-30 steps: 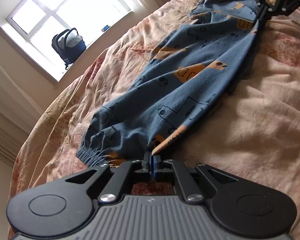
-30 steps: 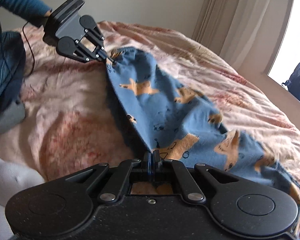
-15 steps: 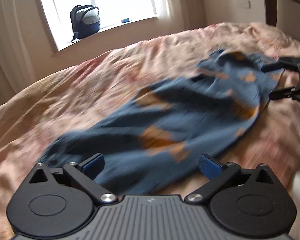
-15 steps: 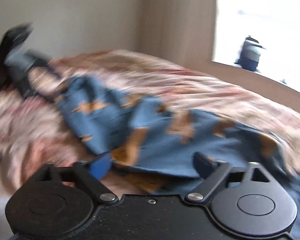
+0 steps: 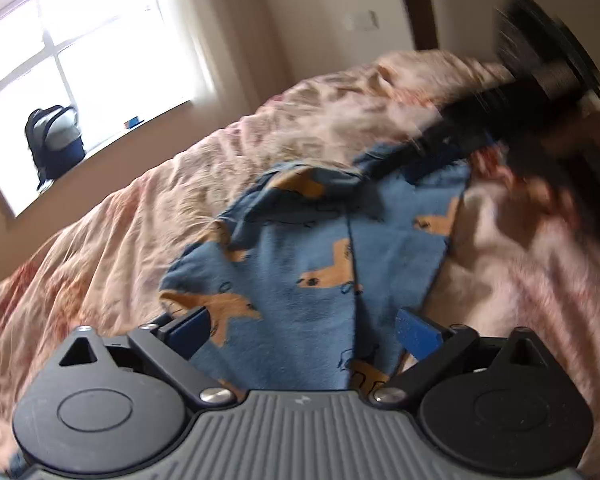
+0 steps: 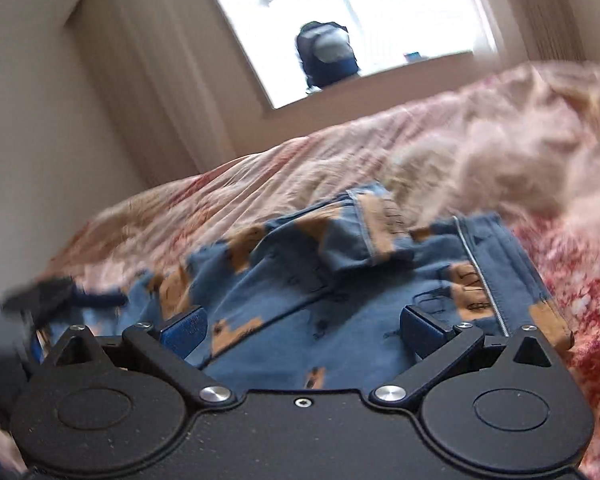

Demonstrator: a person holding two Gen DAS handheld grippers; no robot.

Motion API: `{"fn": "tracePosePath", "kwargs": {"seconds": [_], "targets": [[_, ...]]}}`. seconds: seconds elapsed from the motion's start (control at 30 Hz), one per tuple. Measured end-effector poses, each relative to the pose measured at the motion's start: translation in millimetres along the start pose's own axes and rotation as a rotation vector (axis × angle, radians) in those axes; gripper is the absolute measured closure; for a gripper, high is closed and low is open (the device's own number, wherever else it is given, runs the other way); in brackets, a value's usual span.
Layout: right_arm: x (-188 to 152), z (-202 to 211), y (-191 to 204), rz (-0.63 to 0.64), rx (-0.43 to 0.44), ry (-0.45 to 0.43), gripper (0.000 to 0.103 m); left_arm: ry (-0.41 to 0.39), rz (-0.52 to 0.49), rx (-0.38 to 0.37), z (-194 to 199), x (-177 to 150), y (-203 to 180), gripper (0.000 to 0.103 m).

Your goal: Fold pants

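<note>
a: where are the pants point(image 5: 316, 264) now?

b: they lie on the bed point(image 5: 112, 236), on the pink flowered cover, folded over themselves and bunched. the cloth is blue with orange figures.

a: and the left gripper point(image 5: 304, 330)?

b: its blue fingers point(image 5: 414, 334) stand wide apart and are closing a little. the pants are seen between them, but the pads do not press on the cloth.

a: the right gripper point(image 6: 304, 328)?

b: also spread wide, with its fingers point(image 6: 420, 330) on either side of the cloth and not pinching it. from the left wrist view this gripper is only a dark blur at the far end of the pants.

a: anything else?

b: a dark backpack point(image 6: 326, 54) stands on the sill of the window point(image 5: 80, 60), behind the bed. a small blue thing lies on the sill near it; i cannot tell what it is.
</note>
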State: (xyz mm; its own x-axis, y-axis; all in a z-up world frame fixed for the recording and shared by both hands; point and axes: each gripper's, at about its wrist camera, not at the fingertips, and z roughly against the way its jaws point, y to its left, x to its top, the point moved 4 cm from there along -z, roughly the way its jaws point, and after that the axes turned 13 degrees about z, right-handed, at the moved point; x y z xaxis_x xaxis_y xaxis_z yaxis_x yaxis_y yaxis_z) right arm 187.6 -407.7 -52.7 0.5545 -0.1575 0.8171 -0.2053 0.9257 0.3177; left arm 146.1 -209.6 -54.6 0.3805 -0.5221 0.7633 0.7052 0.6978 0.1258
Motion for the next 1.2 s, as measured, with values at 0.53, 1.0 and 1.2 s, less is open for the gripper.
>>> {"fn": "tracePosePath", "kwargs": {"seconds": [0.53, 1.0, 1.2], "targets": [[17.5, -37.2, -58.3, -0.518, 0.046, 0.015, 0.041, 0.099, -0.015, -0.047, 2.5, -8.2, -6.2, 0.1], [61.2, 23.6, -68.5, -0.342, -0.048, -0.221, 0.098, 0.01, 0.073, -0.094, 22.9, 12.3, 12.2, 0.103], [23.0, 80.7, -69.7, -0.235, -0.197, -0.166, 0.098, 0.038, 0.016, -0.14, 14.7, 4.0, 0.4, 0.103]]}}
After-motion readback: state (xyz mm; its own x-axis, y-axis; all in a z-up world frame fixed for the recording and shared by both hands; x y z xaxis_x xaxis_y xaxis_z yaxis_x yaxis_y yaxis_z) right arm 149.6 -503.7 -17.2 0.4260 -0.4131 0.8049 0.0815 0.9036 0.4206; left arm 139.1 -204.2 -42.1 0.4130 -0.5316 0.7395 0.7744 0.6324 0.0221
